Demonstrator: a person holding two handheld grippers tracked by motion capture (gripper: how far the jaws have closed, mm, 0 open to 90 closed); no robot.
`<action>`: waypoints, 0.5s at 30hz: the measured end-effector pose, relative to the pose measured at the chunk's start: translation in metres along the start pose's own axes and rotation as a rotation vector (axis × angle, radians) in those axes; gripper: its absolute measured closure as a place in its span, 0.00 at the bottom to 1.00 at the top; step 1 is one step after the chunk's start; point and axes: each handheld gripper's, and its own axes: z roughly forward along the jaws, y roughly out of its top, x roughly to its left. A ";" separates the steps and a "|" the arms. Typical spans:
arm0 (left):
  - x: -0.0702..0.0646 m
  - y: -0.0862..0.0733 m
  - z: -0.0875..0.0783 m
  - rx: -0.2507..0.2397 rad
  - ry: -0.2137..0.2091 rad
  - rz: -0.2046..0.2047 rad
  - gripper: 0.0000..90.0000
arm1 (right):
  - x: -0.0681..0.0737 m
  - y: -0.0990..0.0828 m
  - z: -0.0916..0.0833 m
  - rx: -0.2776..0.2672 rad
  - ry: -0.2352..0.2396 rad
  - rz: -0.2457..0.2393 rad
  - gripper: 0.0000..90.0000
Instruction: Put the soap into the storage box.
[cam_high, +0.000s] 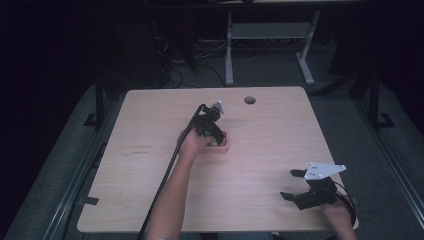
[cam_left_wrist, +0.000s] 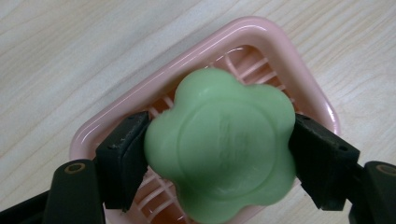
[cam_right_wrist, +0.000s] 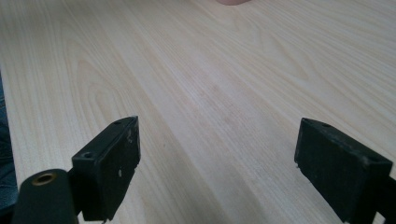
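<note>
While the right gripper (cam_high: 295, 184) rests open, left gripper (cam_left_wrist: 219, 154) clamps green soap (cam_left_wrist: 219, 144).

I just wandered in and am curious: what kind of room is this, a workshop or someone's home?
Probably a lab or workshop set up for recording. A bare wooden table stands in a dark room with cables on the floor and a metal-framed bench behind; the left tool holds a green soap over a pink dish.
</note>
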 end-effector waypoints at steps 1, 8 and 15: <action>0.001 -0.001 -0.001 -0.016 -0.013 -0.019 0.28 | 0.000 0.000 0.000 0.001 0.000 0.002 0.15; 0.003 -0.003 -0.007 -0.033 -0.023 -0.026 0.27 | 0.001 0.000 0.001 0.007 0.002 0.000 0.15; 0.003 -0.007 -0.010 -0.040 -0.022 -0.020 0.25 | 0.000 0.000 0.001 0.007 0.003 0.001 0.15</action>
